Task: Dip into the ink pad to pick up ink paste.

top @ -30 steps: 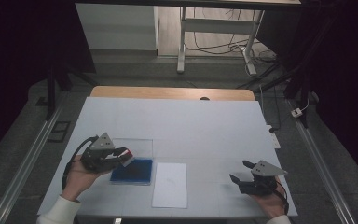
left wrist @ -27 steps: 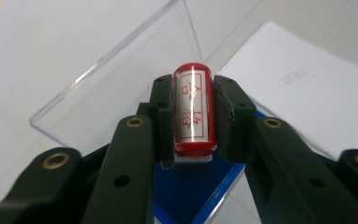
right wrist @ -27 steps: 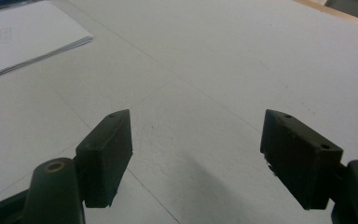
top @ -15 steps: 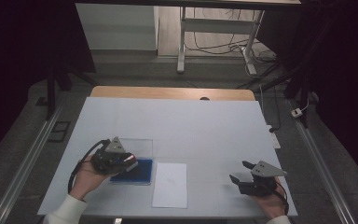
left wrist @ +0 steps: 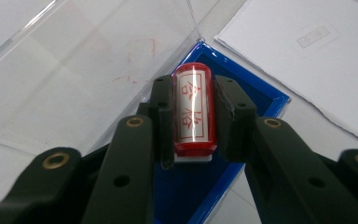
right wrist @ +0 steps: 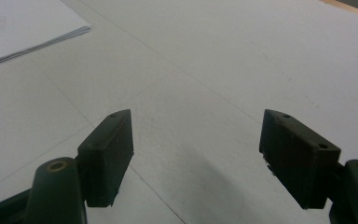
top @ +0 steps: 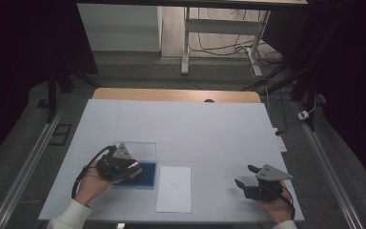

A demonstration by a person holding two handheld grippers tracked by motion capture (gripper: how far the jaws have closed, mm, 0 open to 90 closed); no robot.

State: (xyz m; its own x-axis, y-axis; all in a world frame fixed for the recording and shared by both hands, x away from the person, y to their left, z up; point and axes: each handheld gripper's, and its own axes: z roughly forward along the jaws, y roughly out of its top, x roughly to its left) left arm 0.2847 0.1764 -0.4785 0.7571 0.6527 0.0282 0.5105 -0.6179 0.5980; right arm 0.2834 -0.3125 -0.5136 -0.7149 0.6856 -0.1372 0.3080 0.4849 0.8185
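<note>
Item: red stamp [left wrist: 193, 111] (label with red characters facing up), pinched between the jaws of the left gripper [left wrist: 193, 119], lower left of the high view, above a blue ink pad [left wrist: 256, 100] with a clear lid [left wrist: 74, 74] open beside it. White paper [top: 174, 188] just right. Right gripper [right wrist: 196, 156], lower right, jaws spread, empty, over the white table [top: 195, 129].

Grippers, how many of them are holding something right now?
1. The left gripper clamps a red stamp over the blue ink pad; the right gripper is open, over bare table.
</note>
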